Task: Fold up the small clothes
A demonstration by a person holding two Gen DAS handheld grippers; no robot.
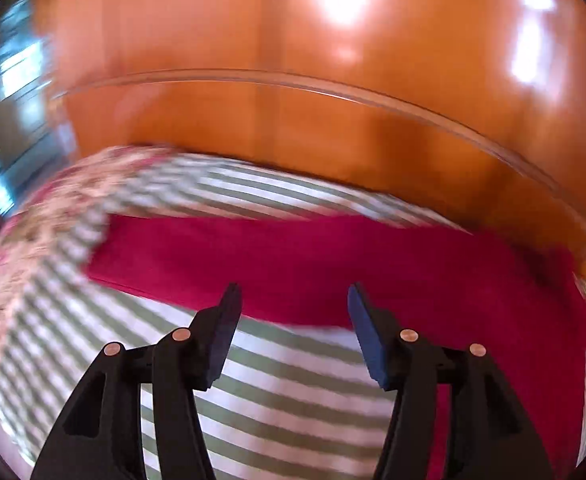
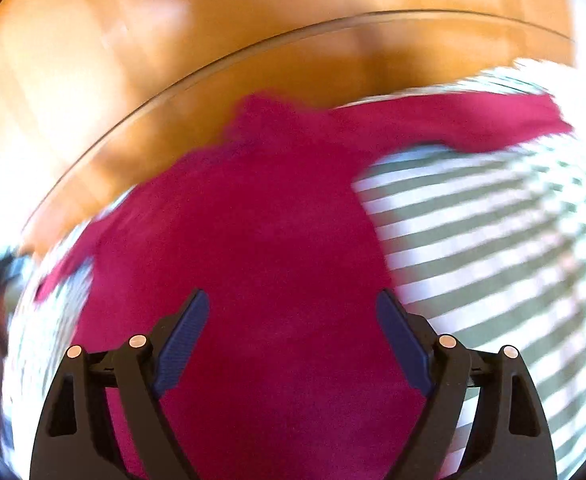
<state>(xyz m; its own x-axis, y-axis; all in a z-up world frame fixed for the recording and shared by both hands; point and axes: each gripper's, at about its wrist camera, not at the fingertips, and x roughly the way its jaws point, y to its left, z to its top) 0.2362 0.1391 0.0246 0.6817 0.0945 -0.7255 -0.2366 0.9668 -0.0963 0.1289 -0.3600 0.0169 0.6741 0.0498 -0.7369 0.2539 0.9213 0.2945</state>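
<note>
Right wrist view: the magenta long-sleeved top (image 2: 261,220) lies spread flat on the striped cloth (image 2: 493,240), sleeves out, unfolded; right gripper (image 2: 291,312) and left gripper (image 1: 293,304) both gape empty above it.

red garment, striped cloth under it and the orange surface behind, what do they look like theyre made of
Red garment: soft matte fabric, perhaps fleece or knit; no sheen, fuzzy edges, though blur leaves it open.
Striped cloth: thin woven fabric, probably cotton; flat printed green and white stripes, floral border in the left wrist view.
Orange surface: polished or lacquered wood, likely; bright glare patches and faint plank seams.
</note>
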